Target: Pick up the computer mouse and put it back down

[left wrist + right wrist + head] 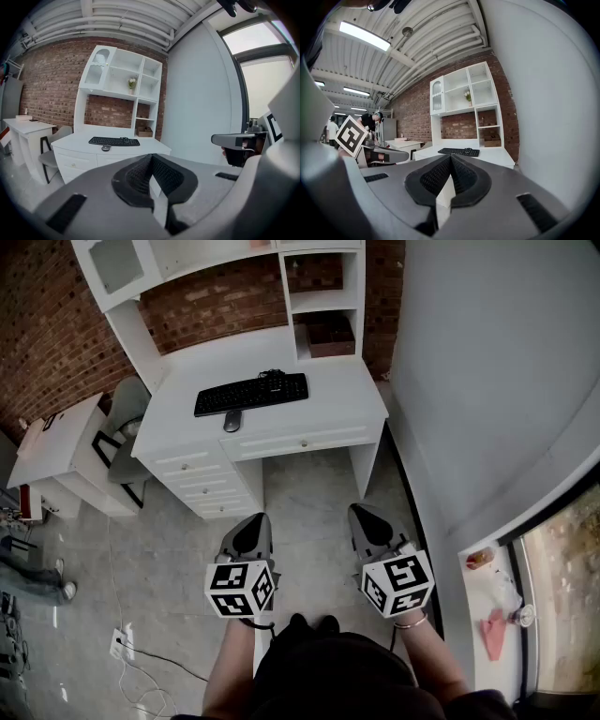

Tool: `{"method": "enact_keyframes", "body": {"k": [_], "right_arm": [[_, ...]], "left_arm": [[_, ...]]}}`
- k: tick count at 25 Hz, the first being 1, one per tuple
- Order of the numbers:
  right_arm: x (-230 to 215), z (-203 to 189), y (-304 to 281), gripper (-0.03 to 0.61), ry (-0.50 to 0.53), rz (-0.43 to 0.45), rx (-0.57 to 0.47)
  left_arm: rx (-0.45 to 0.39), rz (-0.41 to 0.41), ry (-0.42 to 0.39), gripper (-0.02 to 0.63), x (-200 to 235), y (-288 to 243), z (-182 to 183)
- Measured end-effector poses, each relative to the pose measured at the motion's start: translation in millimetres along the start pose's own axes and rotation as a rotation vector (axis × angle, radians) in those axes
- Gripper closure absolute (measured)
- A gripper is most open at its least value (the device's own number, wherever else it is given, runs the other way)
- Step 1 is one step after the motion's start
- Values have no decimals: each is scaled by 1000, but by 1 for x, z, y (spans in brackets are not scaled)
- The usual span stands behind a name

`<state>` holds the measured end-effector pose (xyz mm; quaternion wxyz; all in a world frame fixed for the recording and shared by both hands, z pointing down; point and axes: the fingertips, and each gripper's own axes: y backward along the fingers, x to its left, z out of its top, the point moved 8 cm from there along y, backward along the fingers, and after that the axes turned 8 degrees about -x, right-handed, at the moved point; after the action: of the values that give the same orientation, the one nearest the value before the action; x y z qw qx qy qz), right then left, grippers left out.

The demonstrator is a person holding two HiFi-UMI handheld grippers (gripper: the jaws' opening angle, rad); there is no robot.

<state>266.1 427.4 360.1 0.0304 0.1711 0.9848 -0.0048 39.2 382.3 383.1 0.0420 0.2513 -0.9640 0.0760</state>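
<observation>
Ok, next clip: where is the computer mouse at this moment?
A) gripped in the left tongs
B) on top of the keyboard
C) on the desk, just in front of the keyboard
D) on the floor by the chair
C: the computer mouse lies on the white desk, just in front of the keyboard, near its left end.

No legible text, brand, number or sign was found in any view. The cube [240, 589] on the left gripper [257, 521] and the cube [398, 582] on the right gripper [361, 514] carried only black-and-white square marker patterns. Key legends on the keyboard [251, 393] were too small to read.
</observation>
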Motion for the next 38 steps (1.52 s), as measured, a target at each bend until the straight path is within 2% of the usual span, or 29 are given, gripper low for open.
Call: {"method": "enact_keyframes", "body": {"k": [6, 17, 25, 38], "right_arm": [[-5, -2, 8, 574, -48, -7, -2], [-3, -10, 1, 574, -101, -1, 23], [-7, -17, -20, 574, -135, 12, 42], [-15, -29, -117, 574, -138, 30, 89]], "left_arm": [[3, 1, 8, 604, -4, -3, -5], [6, 53, -12, 601, 16, 1, 5], [18, 81, -29, 500, 33, -17, 10], [64, 114, 9, 433, 111, -91, 4]]}}
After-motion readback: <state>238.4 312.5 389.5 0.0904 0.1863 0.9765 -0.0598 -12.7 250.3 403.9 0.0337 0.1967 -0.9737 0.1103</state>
